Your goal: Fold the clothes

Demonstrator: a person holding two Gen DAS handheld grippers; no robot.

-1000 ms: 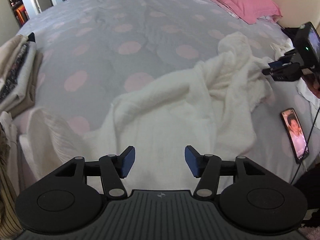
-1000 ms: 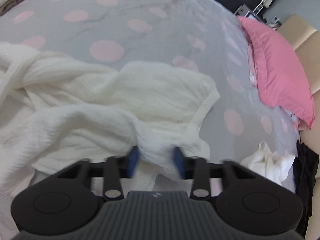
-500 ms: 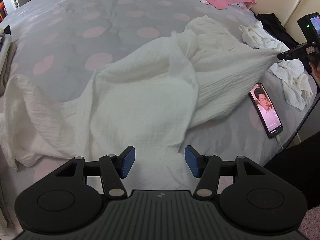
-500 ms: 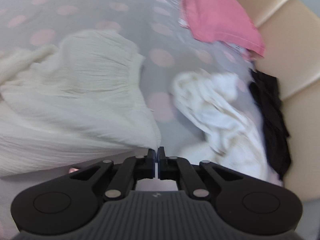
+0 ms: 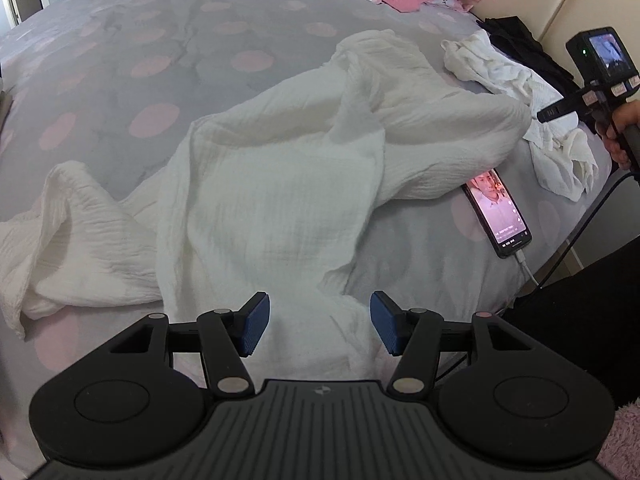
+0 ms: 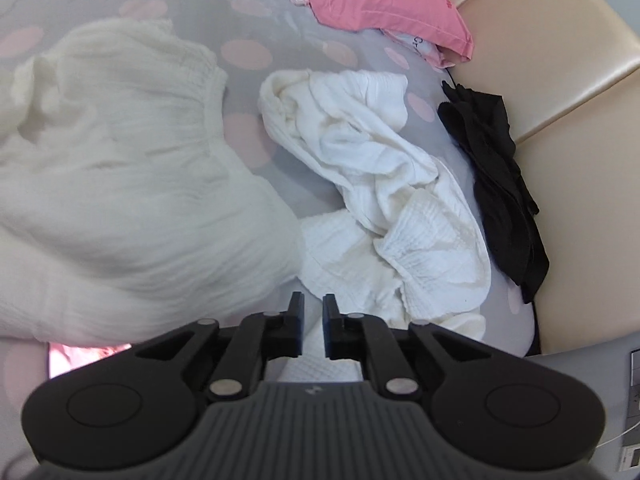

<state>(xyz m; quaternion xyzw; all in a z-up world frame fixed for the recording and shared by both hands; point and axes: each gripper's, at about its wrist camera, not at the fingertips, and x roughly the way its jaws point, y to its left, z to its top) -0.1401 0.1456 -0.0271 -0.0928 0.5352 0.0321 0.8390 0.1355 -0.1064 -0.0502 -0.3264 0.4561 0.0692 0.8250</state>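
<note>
Nearest, the left gripper [image 5: 318, 327] hangs released, jaws wide, over the near hem of the cream garment [image 5: 276, 184] sprawled across the spotted bed [image 5: 132, 48]. Beside it lies a lit phone [image 5: 498, 214]. Farther right, the right gripper [image 6: 312, 320] is opening, nothing between its jaws, above a crumpled white garment [image 6: 372, 184]; beyond lies a pink pillow [image 6: 384, 4]
</note>
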